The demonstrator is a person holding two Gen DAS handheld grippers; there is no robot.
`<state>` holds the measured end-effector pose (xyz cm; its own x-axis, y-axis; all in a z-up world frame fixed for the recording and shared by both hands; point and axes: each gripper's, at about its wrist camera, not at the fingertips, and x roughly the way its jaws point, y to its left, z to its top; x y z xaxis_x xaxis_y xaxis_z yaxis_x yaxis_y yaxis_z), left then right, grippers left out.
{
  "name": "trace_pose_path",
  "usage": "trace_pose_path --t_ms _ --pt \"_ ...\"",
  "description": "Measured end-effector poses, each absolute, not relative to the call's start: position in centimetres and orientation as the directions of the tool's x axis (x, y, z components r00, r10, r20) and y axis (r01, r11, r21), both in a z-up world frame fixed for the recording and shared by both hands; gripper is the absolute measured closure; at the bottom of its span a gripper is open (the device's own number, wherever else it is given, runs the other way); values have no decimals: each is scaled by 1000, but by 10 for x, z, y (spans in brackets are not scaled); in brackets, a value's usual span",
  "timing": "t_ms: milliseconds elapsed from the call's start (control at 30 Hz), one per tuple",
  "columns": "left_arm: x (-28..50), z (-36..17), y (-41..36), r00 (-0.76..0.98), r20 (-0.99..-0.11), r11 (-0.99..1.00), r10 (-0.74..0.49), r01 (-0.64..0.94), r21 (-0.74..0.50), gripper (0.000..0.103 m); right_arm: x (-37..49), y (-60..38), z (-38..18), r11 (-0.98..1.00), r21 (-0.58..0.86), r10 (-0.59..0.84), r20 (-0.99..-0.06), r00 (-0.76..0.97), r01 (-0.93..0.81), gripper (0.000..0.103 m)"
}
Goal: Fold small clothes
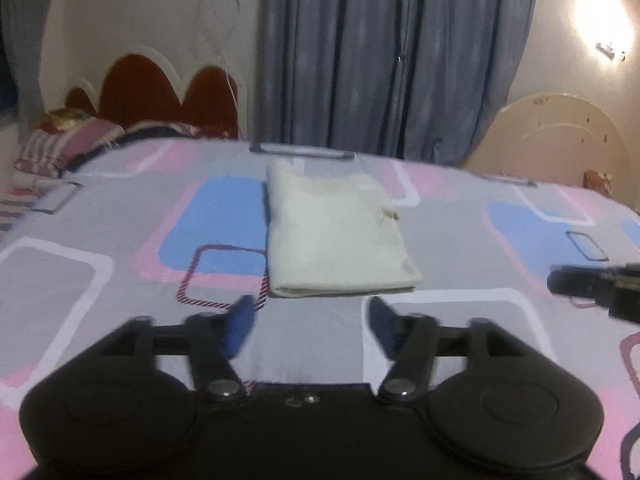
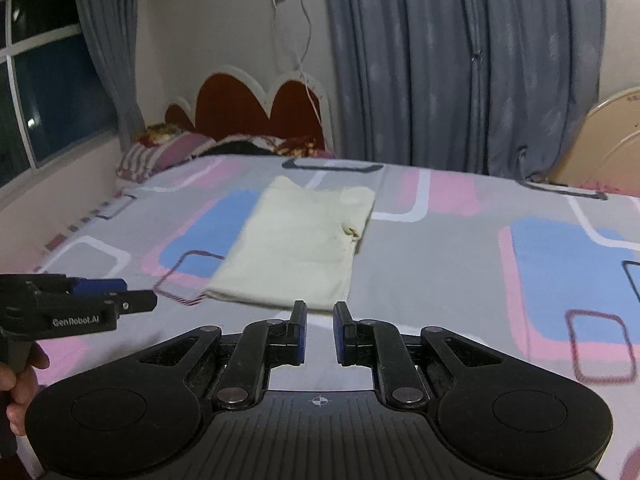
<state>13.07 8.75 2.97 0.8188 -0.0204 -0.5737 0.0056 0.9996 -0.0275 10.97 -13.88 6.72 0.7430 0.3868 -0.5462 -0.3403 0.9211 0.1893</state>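
Two grippers hang over the bed, both apart from the cloth. My left gripper [image 1: 310, 312] has its blue-padded jaws spread wide with nothing between them. My right gripper [image 2: 320, 320] stands narrow, almost closed, a slim gap between the pads and nothing in it. The pale cream folded garment [image 1: 336, 232] lies flat on the grey bedsheet with pink, blue and white rounded rectangles [image 1: 460, 248], just beyond both sets of fingertips, its near folded edge towards me. I see nothing lying between either gripper and the garment.

Around it: a dark red scalloped headboard with a white border [image 1: 160, 88] at the far left, striped and patterned pillows [image 1: 60, 144] piled below it, long grey-blue curtains [image 1: 380, 60] behind the bed, and a cream rounded board [image 1: 560, 140] leaning at the far right.

Only the left wrist view shows a bright wall lamp [image 1: 604, 28]. Only the right wrist view shows a dark window with white frames [image 2: 40, 100], a hand [image 2: 20, 392] gripping the left gripper's handle, and lettering on that gripper's side
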Motion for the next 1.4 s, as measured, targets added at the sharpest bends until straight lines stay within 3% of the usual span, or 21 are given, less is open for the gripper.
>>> trace_pose_path --t_ms 67,333,467,533,567,600,1400 --pt "108 39 82 841 -540 999 -25 7 -35 14 86 -139 74 927 174 372 -537 757 -332 90" --pt "48 61 66 879 -477 999 -21 5 -34 10 21 -148 87 935 177 353 -508 786 -306 89" --pt "37 60 62 878 -479 1000 -10 1 -20 0 4 -149 89 939 178 343 -494 799 -293 88" --pt "31 59 61 881 -474 1000 15 -21 -7 0 -1 -146 89 958 148 287 -491 822 -246 25" --pt "31 59 61 880 -475 1000 19 -26 -8 0 -6 -144 90 968 131 249 -453 856 -212 3" --pt "28 59 62 879 -476 1000 17 -26 -13 0 -8 -142 91 971 113 237 -429 871 -209 0" --pt "27 66 61 891 -453 1000 15 -19 -5 0 -5 -145 86 967 123 255 -453 854 -224 0"
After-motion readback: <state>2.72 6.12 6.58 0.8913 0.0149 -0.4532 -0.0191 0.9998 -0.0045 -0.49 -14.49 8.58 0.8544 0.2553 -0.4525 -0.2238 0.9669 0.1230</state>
